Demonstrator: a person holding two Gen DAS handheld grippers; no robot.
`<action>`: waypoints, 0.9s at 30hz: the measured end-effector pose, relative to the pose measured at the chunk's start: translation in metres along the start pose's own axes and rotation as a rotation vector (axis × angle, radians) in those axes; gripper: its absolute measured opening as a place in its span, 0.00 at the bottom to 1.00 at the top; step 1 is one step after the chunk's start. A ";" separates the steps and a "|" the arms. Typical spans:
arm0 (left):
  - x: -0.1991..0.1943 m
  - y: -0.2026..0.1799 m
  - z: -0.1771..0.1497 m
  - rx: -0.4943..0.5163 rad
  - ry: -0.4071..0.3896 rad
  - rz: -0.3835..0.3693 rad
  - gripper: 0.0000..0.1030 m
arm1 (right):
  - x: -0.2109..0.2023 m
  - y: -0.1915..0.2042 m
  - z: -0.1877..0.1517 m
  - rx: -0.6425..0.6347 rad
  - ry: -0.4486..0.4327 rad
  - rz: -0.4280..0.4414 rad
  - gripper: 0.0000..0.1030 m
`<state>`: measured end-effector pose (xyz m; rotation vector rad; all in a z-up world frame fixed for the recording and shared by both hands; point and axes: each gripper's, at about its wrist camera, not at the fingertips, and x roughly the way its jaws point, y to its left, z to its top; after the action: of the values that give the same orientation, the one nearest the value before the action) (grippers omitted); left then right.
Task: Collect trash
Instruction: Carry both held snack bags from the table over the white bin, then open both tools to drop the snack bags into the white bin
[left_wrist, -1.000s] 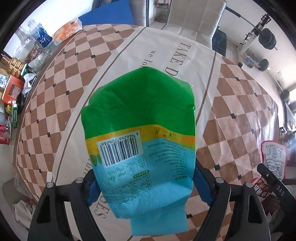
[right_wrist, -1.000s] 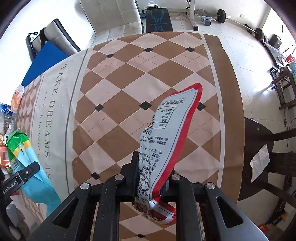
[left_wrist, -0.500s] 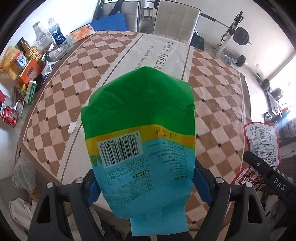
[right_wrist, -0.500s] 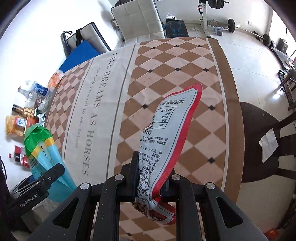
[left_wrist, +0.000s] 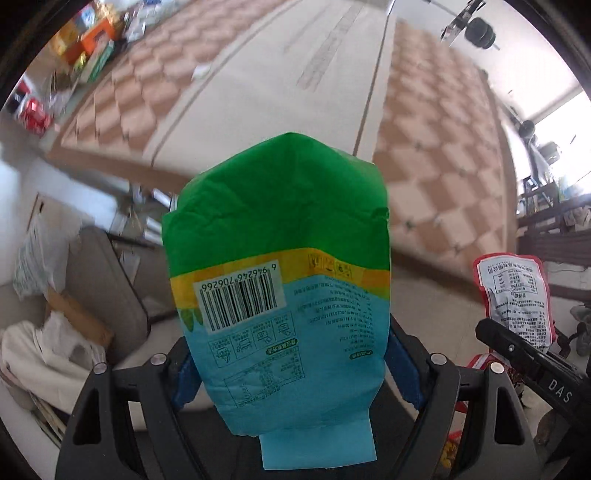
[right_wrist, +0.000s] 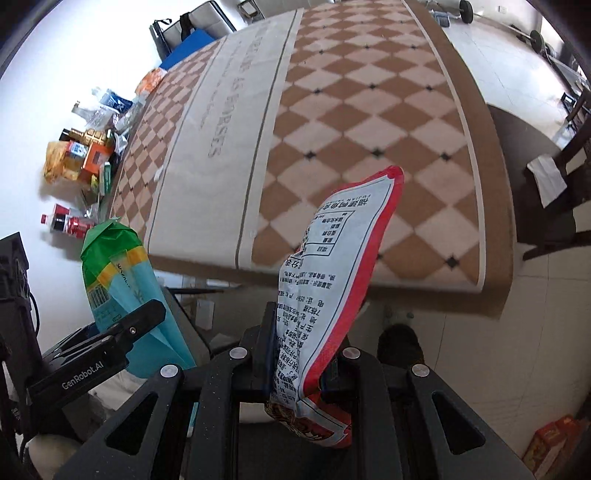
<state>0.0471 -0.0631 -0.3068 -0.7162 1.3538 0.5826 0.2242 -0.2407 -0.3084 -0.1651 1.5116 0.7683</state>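
- Right, both sets of jaws are loaded: my left gripper (left_wrist: 291, 373) stands wide with its blue pads against the sides of the green-and-blue snack bag (left_wrist: 280, 280), clamped on its lower blue part, the green end poking out ahead.
- My right gripper (right_wrist: 301, 373) is nearly closed, pinching the red-and-white snack packet (right_wrist: 332, 291) near its bottom seam, and the rest rises up and away.
- Handling, as I judge it: both are thin film and very light. The green bag looks puffed and crinkled, so it gives under pressure; broad pads across its width suit it. The red packet is flat and floppy, slick too I'd guess, so a narrow pinch close to a sealed edge is the safer hold.
- Neither looks breakable; the risk is slipping out, not crushing.
- Where they are: both bags hang in the air off the near edge of the checkered table (right_wrist: 369, 110), over the floor side.
- Left view gives me the barcode face of the green bag, plus a grey bin-like shape (left_wrist: 107, 295) and white bags low left; it's blurred, so I can't say it's a bin.
- Right view shows the green bag edge-on beside the other gripper, the table's lettered runner (right_wrist: 221, 129), a clutter of bottles and boxes (right_wrist: 85, 147) at the far left, and a dark chair (right_wrist: 546, 206).
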 end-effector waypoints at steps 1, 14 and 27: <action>0.012 0.004 -0.007 -0.011 0.024 0.000 0.80 | 0.010 -0.004 -0.014 0.004 0.029 -0.004 0.18; 0.261 0.038 0.007 -0.100 0.244 -0.003 0.80 | 0.240 -0.085 -0.095 0.033 0.257 -0.065 0.17; 0.431 0.052 0.047 -0.088 0.307 -0.059 0.90 | 0.442 -0.139 -0.023 0.038 0.249 -0.076 0.18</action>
<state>0.0983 -0.0067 -0.7370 -0.9433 1.5912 0.5010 0.2266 -0.2044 -0.7706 -0.2971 1.7441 0.6766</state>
